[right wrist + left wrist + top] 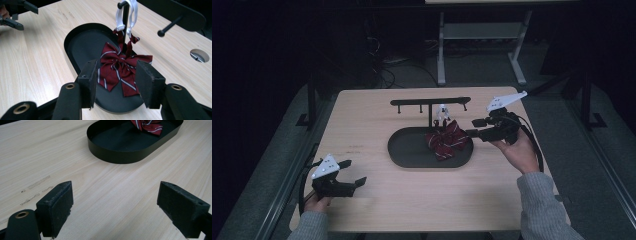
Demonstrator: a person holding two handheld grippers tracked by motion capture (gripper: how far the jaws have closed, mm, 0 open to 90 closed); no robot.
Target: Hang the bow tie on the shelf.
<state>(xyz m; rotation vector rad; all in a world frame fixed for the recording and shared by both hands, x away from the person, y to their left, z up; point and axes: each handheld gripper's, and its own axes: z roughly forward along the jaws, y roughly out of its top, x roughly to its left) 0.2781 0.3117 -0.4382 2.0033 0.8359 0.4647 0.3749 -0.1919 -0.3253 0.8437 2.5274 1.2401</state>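
A dark red striped bow tie [446, 140] hangs low over the right end of a black oval tray [412, 160]. Its white strap [127, 15] is looped over a peg of the black T-shaped stand [430, 102] that rises from the tray. My right gripper [471, 127] is just right of the bow and points left at it. In the right gripper view its jaws [116, 65] stand apart on either side of the bow tie [122, 67], and the pads do not press it. My left gripper [355, 171] is open over bare wood at the table's front left, facing the tray [120, 157].
More pegs [170, 27] stick out of the stand's crossbar. A round cable hole [199, 55] lies in the tabletop behind the stand. The wooden table [362, 120] ends close to both hands. A desk frame [482, 40] stands on the dark floor beyond.
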